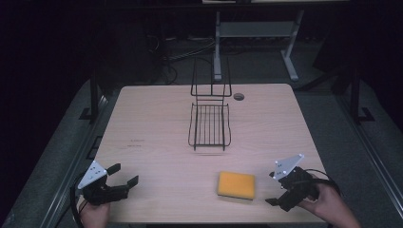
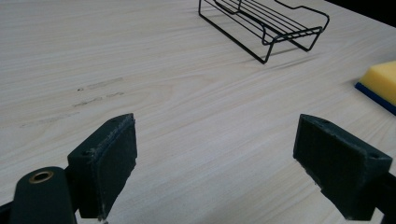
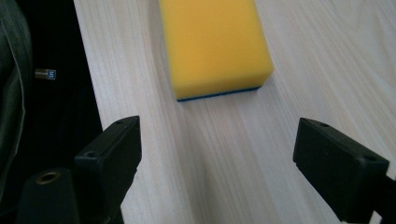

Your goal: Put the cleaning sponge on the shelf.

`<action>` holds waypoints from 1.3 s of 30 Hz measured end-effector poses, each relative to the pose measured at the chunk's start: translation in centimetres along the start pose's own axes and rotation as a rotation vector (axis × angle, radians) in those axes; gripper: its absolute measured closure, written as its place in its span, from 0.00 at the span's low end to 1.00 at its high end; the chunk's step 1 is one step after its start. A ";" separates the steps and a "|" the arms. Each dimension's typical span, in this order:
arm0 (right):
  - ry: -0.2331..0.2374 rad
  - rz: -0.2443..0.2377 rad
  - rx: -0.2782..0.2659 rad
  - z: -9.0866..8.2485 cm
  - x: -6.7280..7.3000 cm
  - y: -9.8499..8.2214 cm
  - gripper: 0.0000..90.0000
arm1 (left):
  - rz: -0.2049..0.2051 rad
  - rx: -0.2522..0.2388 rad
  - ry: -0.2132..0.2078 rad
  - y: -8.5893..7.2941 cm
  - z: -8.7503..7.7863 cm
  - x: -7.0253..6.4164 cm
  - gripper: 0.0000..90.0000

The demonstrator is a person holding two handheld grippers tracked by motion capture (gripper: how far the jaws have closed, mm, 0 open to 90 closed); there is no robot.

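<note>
The sponge (image 1: pixel 236 185) is bright yellow on top, with a thin dark blue layer under it. The wire rack (image 1: pixel 209 124) is black. The table (image 1: pixel 152 123) is pale wood with fine straight grain lines. Both grippers, left gripper (image 1: pixel 126 173) and right gripper (image 1: pixel 273 188), are black, each with a light grey plate.

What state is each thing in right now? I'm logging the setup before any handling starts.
Yellow rectangular sponge with blue underside: lying flat on the table, yellow side up, untouched.
Black wire rack: resting on the table, nothing in it.
Left gripper: open, holding nothing.
Right gripper: open, aimed at the sponge, not touching it.
Light wooden table: faint marks near its left side.
</note>
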State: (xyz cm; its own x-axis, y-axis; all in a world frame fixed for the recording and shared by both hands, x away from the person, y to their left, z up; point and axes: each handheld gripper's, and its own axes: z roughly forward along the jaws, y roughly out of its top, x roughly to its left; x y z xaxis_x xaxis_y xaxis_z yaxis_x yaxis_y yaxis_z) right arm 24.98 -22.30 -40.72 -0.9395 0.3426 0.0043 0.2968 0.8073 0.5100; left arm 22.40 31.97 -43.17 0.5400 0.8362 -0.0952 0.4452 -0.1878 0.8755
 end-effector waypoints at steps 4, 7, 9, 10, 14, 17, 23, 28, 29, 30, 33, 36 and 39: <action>0.011 -0.006 0.002 0.3 0.0 0.4 0.17 | 0.000 0.000 -0.001 0.0 0.0 0.0 0.14; 0.018 -0.017 0.011 0.7 0.0 0.8 0.17 | 0.005 0.000 -0.003 0.0 0.0 -0.1 0.14; 0.023 -0.024 0.015 0.8 -0.1 1.1 0.17 | 0.006 0.000 -0.003 0.0 0.1 -0.1 0.14; 0.025 -0.025 0.019 0.8 0.0 1.3 0.17 | 0.007 0.000 -0.004 0.0 0.1 -0.1 0.14; 0.028 -0.039 0.027 1.0 -0.1 1.8 0.17 | 0.006 -0.002 -0.004 0.0 0.1 -0.2 0.14; 0.035 -0.052 0.035 1.1 -0.3 2.5 0.17 | 0.005 0.001 -0.003 0.0 0.0 -0.1 0.14; 0.045 -0.062 0.042 1.5 -0.4 3.3 0.17 | 0.006 0.000 -0.005 0.1 0.0 -0.1 0.14; 0.056 -0.075 0.039 1.9 -0.5 4.1 0.17 | 0.010 0.000 -0.006 0.1 0.0 -0.2 0.14; 0.056 -0.078 0.041 1.9 -0.5 4.2 0.17 | 0.009 -0.001 -0.006 0.1 0.0 -0.2 0.14; 0.056 -0.078 0.041 1.9 -0.5 4.2 0.17 | 0.009 -0.001 -0.006 0.1 0.0 -0.2 0.14; 0.064 -0.087 0.047 2.3 -0.6 4.7 0.17 | 0.008 -0.001 -0.007 0.1 0.0 -0.2 0.14; 0.069 -0.092 0.052 2.5 -0.6 5.1 0.17 | 0.007 0.000 -0.006 0.1 0.0 -0.2 0.14; 0.076 -0.097 0.052 2.7 -0.7 5.5 0.17 | 0.010 0.001 -0.007 0.1 0.0 -0.2 0.14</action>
State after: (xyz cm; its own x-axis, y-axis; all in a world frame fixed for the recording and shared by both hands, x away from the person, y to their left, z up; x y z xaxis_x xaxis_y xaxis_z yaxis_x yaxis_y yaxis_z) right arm 27.71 -16.82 -40.28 -0.9738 0.2262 0.0233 0.2108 0.8593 0.4660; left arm 22.35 31.77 -43.09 0.5493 0.8308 -0.0892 0.4402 -0.1970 0.8760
